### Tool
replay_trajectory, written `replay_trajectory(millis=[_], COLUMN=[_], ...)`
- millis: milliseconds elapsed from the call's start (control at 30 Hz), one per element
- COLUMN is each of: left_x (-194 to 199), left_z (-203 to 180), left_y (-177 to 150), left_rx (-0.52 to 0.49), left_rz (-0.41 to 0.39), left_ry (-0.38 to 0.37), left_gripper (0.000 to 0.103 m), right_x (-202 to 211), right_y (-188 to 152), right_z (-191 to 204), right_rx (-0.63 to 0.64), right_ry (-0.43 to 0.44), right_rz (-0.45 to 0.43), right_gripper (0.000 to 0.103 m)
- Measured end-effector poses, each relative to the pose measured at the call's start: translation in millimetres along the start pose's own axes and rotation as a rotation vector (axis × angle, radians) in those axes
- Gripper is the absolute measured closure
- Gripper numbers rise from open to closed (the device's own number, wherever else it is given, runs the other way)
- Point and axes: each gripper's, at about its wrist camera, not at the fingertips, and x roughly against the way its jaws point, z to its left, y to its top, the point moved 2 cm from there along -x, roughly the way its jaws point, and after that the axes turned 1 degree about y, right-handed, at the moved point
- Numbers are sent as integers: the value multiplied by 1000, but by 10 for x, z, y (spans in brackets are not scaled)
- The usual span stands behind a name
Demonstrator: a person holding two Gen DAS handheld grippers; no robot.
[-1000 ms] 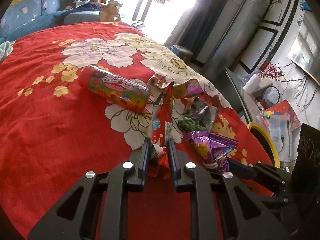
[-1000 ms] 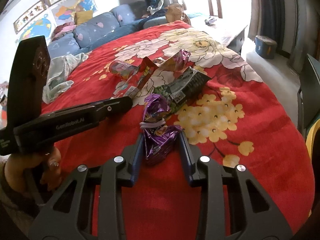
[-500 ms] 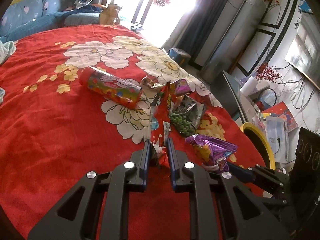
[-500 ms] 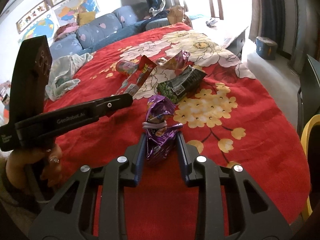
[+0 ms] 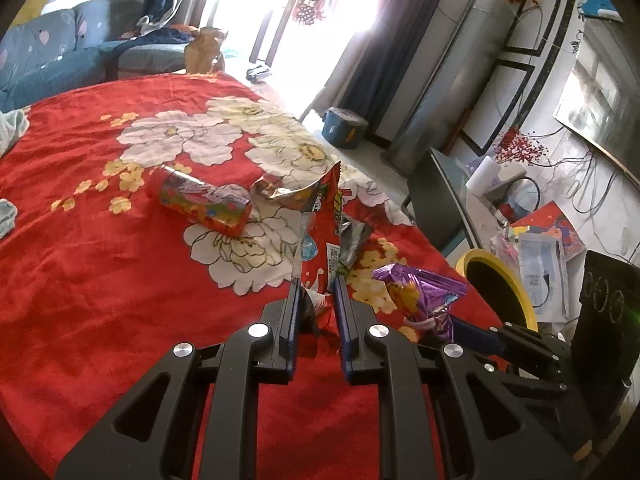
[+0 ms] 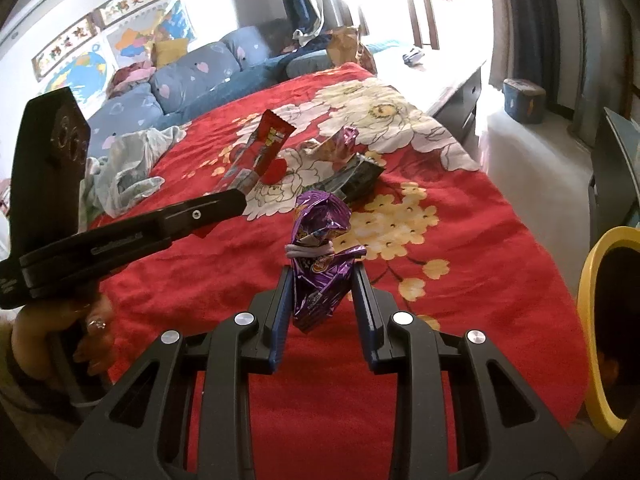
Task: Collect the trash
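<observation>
Left tongs (image 5: pixel 316 284) are clamped on a red snack wrapper (image 5: pixel 326 216), right tongs (image 6: pixel 322 276) on a purple wrapper (image 6: pixel 320 248) — both held just above the red flowered bedspread (image 5: pixel 100 260), yellow-rimmed bin (image 5: pixel 500 280) beside it.

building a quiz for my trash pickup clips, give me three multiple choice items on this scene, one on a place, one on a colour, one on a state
1. Where does the cylindrical printed snack can lie?
A. on its side on the red floral cloth
B. inside the bin
C. upright on the sofa

2. What colour is the rim of the round bin beside the cloth?
A. green
B. yellow
C. white

3. What is the right gripper doing?
A. standing open over bare cloth
B. shut on the crinkled purple foil snack bag
C. shut on the can

Answers:
1. A, the can lies flat on the cloth among the flowers.
2. B, a yellow ring borders the dark opening.
3. B, the purple bag stands clamped between its pads, while the left gripper clamps the tall red snack wrapper.
</observation>
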Motion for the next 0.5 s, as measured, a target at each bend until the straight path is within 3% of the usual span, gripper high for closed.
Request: replay_trajectory(millis=[500], left_x=[173], left_z=[-317], left_y=[38], left_rx=[-47], left_rz=[-37], left_ry=[-41], left_gripper=[87], right_x=[297], right_y=[107], right_z=[-109], right_rx=[-8], right_ry=[-23], right_rz=[-60], right_gripper=[80])
